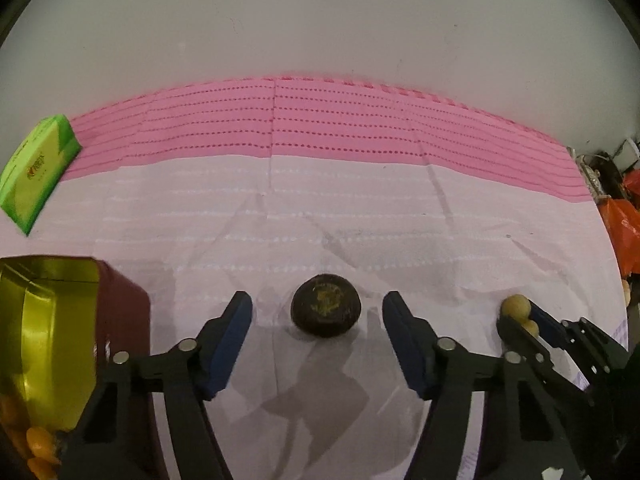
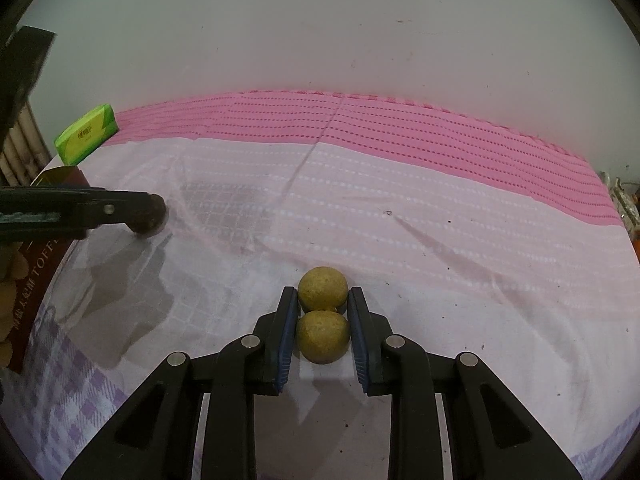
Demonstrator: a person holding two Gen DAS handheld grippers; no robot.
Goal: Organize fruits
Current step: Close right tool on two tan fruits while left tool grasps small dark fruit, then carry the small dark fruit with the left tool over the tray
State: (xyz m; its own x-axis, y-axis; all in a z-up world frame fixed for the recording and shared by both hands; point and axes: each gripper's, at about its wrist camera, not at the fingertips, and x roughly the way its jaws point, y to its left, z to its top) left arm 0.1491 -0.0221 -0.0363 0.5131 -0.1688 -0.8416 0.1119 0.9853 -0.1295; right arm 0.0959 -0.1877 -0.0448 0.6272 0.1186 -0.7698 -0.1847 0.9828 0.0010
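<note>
The right gripper (image 2: 323,330) is pinching two small yellow-brown round fruits (image 2: 322,312), which are sitting one in front of the other on the cloth; the blue pads (image 2: 285,340) are pressing on the nearer fruit from both sides, while the farther one is poking out just past the fingertips and touching its neighbour. The left gripper (image 1: 318,332) is hovering with its fingers spread around a dark brown round fruit (image 1: 326,306), which is resting on the pale pink cloth (image 1: 360,208) between the blue pads, apart from both of them. Just beside the left gripper, on its left, a dark red tin (image 1: 120,320) with a gold lining is standing open, and orange fruit pieces (image 1: 38,446) are lying in its near corner. From the left wrist view the right gripper is showing at the right edge with the yellow-brown fruits at its tip, near the dark fruit but not touching it. Farther back, the cloth is turning into a band of brighter pink with dotted rows, and a green packet (image 1: 36,168) is lying at its left end. Beyond the cloth, a plain pale wall (image 2: 320,32) is filling the background.
</note>
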